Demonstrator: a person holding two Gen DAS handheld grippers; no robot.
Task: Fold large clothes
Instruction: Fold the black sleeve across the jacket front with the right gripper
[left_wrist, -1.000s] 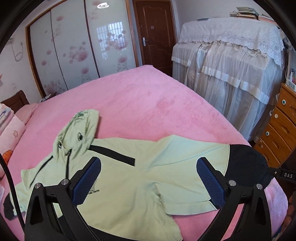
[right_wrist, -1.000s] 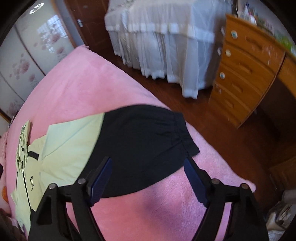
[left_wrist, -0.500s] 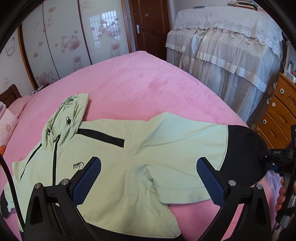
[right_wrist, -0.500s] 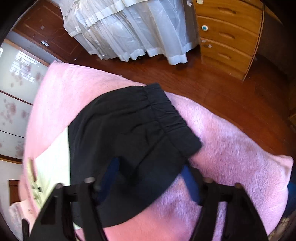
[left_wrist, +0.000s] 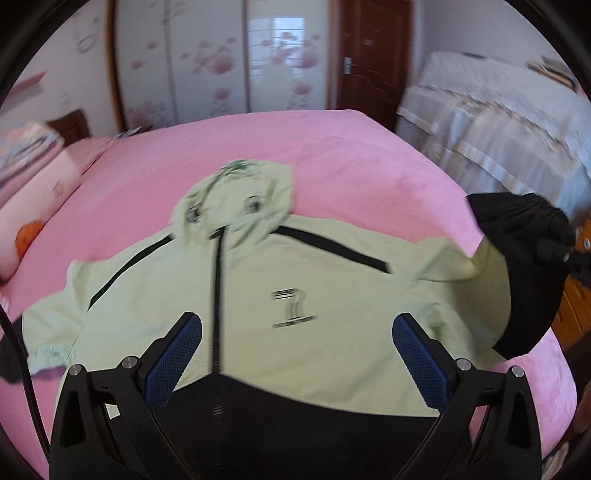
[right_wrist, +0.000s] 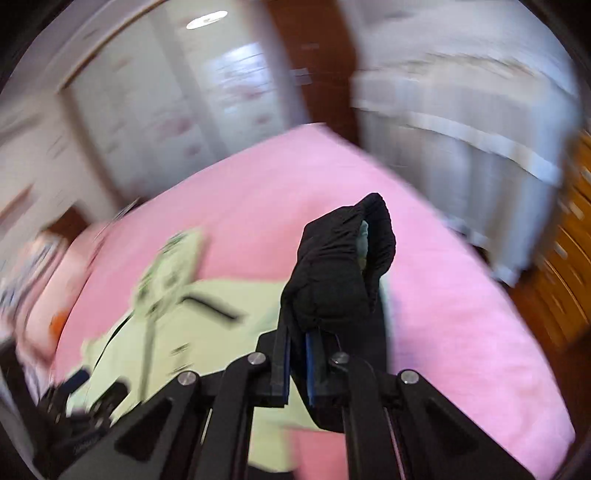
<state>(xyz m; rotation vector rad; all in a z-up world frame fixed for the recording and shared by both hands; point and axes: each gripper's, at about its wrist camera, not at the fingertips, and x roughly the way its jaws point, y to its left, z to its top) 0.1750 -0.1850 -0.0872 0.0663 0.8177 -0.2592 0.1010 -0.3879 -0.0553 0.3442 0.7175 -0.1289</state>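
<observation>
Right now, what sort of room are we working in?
A bedroom, most likely: the jacket lies on a bed with a pink blanket, a sliding-door wardrobe stands behind it, and pillows sit at the bed's left.

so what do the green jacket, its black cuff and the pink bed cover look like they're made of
Green jacket: thin, smooth, matte woven fabric, possibly a light synthetic; it lies flat with soft creases.
Black cuff, pinched in the right gripper: gathered, probably elasticated cloth, matte and bunched.
Pink bed cover: plush, fleece-like, with a fuzzy, mottled nap.
</observation>
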